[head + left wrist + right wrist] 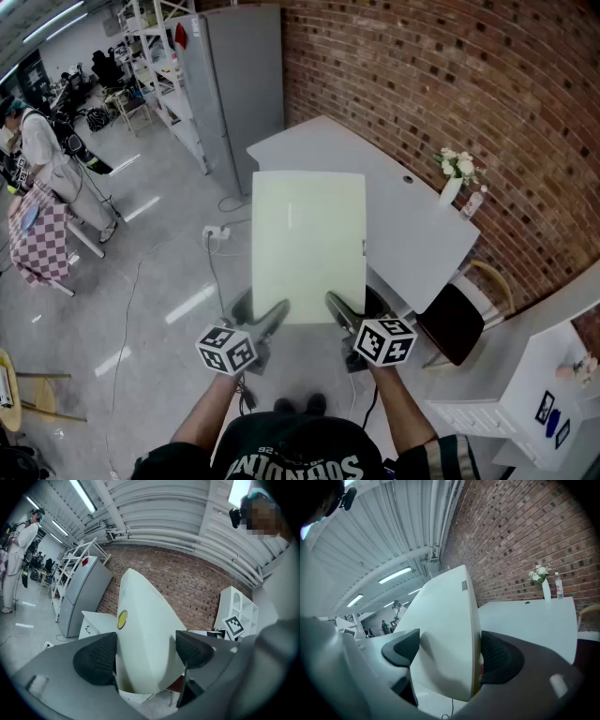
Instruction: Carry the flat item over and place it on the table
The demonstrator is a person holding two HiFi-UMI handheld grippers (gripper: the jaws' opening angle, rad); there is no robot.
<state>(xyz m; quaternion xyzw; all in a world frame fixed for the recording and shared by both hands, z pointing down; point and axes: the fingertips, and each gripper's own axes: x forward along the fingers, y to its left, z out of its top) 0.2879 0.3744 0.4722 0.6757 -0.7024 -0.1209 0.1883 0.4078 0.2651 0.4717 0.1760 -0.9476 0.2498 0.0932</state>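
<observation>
A pale, flat rectangular board (307, 244) hangs level in the air over the floor, its far end reaching above the edge of the white table (412, 225). Both grippers hold its near edge. My left gripper (269, 317) has the near left part between its pads, and in the left gripper view the board (140, 634) fills the gap of that gripper (145, 656). My right gripper (339, 309) takes the near right part; in the right gripper view the board (445, 634) sits against both pads of it (450, 653). Both sets of jaws stand wide.
On the table's far right stand a vase of white flowers (455, 178) and a small bottle (473, 202). A dark chair (455, 323) is tucked by the table's near corner. A grey cabinet (239, 84) is behind, a white shelf unit (553, 394) at right, a person (42, 150) far left.
</observation>
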